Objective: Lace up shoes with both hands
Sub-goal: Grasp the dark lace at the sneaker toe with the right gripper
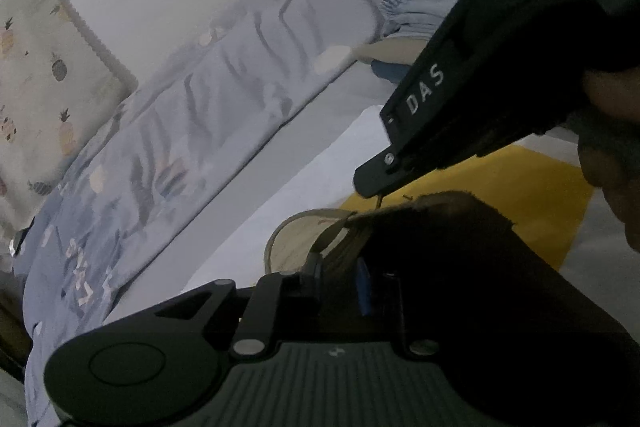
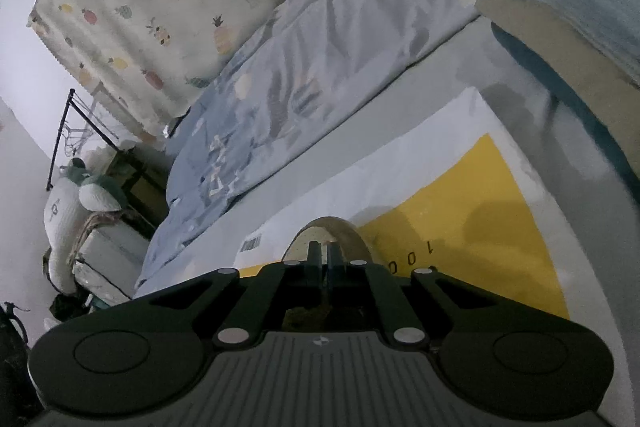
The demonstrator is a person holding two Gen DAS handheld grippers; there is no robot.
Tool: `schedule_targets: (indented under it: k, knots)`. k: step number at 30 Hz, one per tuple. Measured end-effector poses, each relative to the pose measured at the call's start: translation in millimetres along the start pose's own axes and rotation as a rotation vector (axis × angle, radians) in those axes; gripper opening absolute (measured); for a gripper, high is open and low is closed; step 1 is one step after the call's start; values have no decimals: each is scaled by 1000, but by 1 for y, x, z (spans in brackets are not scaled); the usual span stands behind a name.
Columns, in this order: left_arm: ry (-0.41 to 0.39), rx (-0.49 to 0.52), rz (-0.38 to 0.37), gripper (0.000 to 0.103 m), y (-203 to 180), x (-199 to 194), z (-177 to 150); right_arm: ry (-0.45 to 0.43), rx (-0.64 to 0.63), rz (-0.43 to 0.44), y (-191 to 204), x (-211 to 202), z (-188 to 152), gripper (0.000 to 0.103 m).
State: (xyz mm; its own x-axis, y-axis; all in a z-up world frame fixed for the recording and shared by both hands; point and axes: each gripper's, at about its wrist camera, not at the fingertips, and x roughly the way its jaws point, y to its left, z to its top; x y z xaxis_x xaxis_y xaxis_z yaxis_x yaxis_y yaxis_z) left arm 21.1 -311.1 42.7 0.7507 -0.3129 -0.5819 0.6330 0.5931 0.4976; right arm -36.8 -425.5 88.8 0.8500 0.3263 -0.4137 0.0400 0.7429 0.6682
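A: Where's the shoe [image 2: 329, 229]?

B: On the yellow-and-white sheet [image 2: 460, 211], toe at the far end.

A: Right gripper [image 2: 324, 255]?

B: Fingers pressed together above the shoe (a thin strand [image 1: 378, 202] hangs at their tip; whether it is pinched, I can't tell).

A: Left gripper [image 1: 336, 275]?

B: Near the brown upper, one finger hidden. Open or closed, I can't tell.

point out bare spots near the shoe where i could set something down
The yellow part of the sheet right of the shoe is bare, as is its white part toward the grey floor strip along the bed. Crowded right at the shoe.
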Motion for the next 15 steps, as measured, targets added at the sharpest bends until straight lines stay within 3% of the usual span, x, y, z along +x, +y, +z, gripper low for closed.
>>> schedule_targets:
  k: [5,11,15]
  knots:
    - [-1,-46,11,19,4,-5,-4,-29,2,-31,-1,-6,2,2]
    - [-5,-78,31,19,1,-11,-7,-129,27,-157,-17,-23,19,0]
    - [-9,-88,32,19,-2,-14,-7,-129,66,-164,-30,-27,26,0]
